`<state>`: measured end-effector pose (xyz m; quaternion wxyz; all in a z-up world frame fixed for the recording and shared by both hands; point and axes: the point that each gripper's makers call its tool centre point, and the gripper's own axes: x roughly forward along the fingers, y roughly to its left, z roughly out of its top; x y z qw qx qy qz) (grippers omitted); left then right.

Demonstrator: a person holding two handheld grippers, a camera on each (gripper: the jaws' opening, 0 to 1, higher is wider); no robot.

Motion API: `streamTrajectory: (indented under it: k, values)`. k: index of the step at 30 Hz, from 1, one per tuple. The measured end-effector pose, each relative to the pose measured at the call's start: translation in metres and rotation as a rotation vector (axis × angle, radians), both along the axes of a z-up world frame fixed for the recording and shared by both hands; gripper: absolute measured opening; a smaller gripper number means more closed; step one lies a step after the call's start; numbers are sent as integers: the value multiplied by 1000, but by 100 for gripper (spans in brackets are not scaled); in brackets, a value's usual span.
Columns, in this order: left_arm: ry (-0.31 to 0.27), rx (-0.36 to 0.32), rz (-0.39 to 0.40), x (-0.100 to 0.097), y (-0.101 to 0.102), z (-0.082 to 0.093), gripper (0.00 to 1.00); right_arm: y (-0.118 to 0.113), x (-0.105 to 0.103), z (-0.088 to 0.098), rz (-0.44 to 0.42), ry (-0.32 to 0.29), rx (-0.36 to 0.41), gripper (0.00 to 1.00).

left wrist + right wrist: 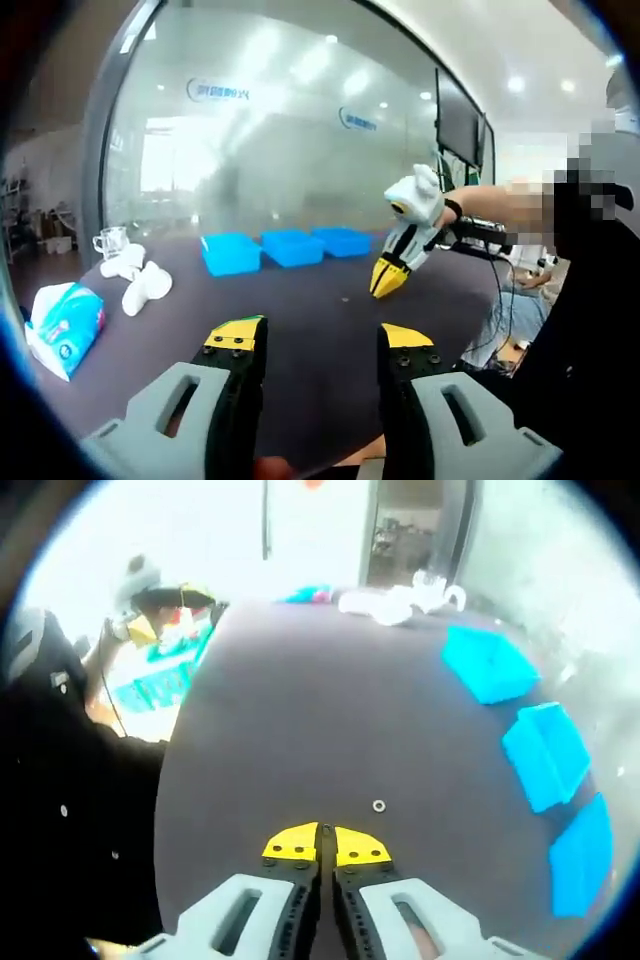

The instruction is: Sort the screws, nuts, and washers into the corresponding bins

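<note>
Left gripper view, read from left to right: a blue and white tissue pack [62, 326] lies at the near left of the dark table [300, 330], with crumpled white cloths [138, 280] and a clear cup [108, 241] farther back. Three blue bins [288, 248] stand in a row along the far side, in front of a frosted glass wall. My left tongs [318, 342] rise from the bottom edge with their yellow-tipped jaws spread wide apart and nothing between them. To the right, my gloved hand holds the right tongs [386, 279] tilted down, tips just above the table.

Right gripper view, left to right: my dark sleeve fills the left side, then bare table [300, 700]. My right tongs [325, 845] are pressed closed at the bottom centre, and I can see nothing gripped in them. A small metal ring, which I take for a washer [379, 805], lies flat on the table just beyond the tips and slightly to their right. The three bins [545, 753] run down the right edge, well apart from it.

The right tongs are far nearer the washer than the left. I judge they must open, shift a little right and forward, and close on the ring before carrying it rightward to a bin.
</note>
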<state>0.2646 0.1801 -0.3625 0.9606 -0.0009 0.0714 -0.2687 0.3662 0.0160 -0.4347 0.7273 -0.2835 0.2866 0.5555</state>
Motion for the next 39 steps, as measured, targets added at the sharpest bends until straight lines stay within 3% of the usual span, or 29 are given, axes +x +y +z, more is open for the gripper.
streamTrajectory:
  k: [3,9,13,18,25,28,32,36,39]
  values:
    - [-5,4,-5,0,-2,3,44,-4,1,9,-53,-70,76,1]
    - [-15,8,-14,0,-7,7,44,-13,-3,23,-154,-110,209,1]
    - [-20,11,-18,1,-10,10,44,-23,2,38,-215,-173,298,1]
    - [-21,17,-21,2,-13,12,44,-33,6,57,-294,-312,378,1]
    - [-12,25,-24,3,-16,9,44,-46,8,77,-393,-321,533,1]
    - [-13,24,-20,4,-16,9,44,-54,13,90,-459,-375,599,1]
    - [-13,21,-16,6,-15,10,43,-67,24,98,-517,-513,579,1]
    - [-14,27,-23,6,-18,10,43,-66,25,99,-533,-506,602,1]
    - [-16,24,-25,6,-18,11,43,-66,29,101,-542,-535,596,1]
